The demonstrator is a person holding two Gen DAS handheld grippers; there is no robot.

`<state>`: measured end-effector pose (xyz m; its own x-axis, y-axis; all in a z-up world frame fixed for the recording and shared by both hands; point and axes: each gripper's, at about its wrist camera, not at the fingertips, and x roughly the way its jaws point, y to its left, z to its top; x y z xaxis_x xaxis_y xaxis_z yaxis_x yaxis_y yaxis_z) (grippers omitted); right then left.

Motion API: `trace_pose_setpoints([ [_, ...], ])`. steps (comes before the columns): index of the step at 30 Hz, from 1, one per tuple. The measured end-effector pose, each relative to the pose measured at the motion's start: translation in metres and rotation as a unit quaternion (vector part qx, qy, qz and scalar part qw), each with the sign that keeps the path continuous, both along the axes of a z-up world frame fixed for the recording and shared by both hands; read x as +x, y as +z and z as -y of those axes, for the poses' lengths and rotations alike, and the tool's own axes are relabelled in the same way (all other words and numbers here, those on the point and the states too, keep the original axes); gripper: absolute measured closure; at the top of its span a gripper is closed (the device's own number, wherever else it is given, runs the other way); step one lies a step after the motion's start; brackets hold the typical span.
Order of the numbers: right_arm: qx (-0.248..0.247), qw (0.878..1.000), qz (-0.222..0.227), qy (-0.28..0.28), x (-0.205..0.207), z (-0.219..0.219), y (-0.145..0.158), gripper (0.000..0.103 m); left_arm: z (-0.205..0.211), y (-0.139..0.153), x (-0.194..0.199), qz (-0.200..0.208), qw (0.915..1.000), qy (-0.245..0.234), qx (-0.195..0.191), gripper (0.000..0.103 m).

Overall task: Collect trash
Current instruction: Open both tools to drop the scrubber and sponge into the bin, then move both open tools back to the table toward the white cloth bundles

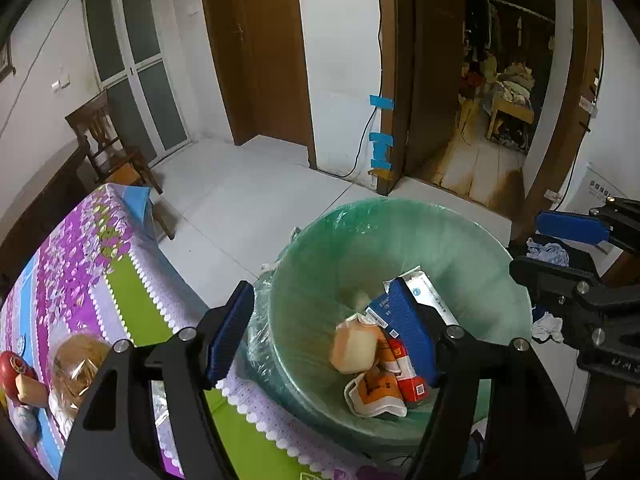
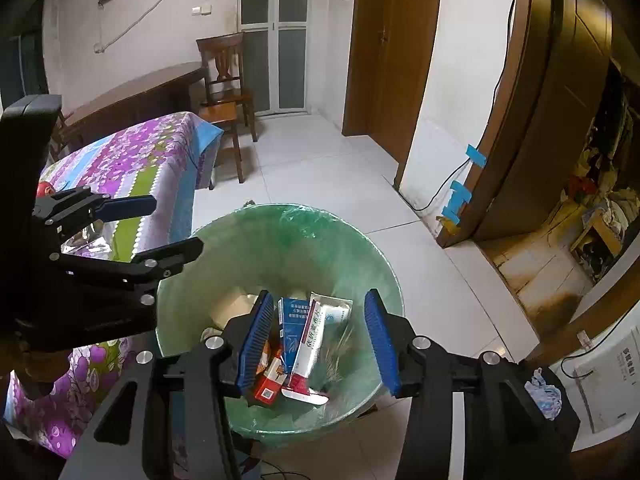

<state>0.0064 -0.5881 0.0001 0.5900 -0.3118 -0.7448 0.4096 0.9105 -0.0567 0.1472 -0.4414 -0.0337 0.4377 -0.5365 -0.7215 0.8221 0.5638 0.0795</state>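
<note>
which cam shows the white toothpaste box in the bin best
The right wrist view: the toothpaste box stands nearly full length between the open jaws of the right gripper, printed face readable. In the left wrist view, the left gripper's finger covers much of it.

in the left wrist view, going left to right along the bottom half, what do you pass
red apple → bagged bread → left gripper's left blue pad → green-lined trash bin → right gripper
</note>
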Motion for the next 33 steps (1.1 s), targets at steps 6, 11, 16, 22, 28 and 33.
trace_pose_setpoints([
  [6, 0.008, 1.000, 0.001, -0.004, -0.003, 0.002, -0.004, 0.055, -0.009, -0.001, -0.005, 0.006, 1.0000, 0.002, -0.005, 0.036],
  [11, 0.012, 1.000, 0.003, -0.001, -0.004, -0.002, -0.005, 0.055, -0.011, -0.008, -0.012, 0.023, 0.9997, 0.003, 0.007, 0.036],
  [16, 0.011, 1.000, 0.010, -0.004, -0.007, -0.005, -0.003, 0.055, -0.016, -0.005, -0.015, 0.031, 0.9994, 0.012, 0.003, 0.036],
  [22, -0.017, 0.998, 0.053, -0.022, -0.020, -0.014, 0.005, 0.054, -0.032, 0.005, -0.024, 0.074, 0.9964, 0.038, -0.014, 0.036],
  [28, -0.067, 0.991, 0.112, -0.041, -0.031, -0.041, 0.014, 0.042, -0.056, 0.011, -0.027, 0.094, 0.9931, 0.064, -0.031, 0.033],
  [33, -0.099, 0.983, 0.152, -0.038, -0.033, -0.071, 0.020, 0.023, -0.083, 0.018, -0.026, 0.088, 0.9919, 0.078, -0.049, 0.028],
])
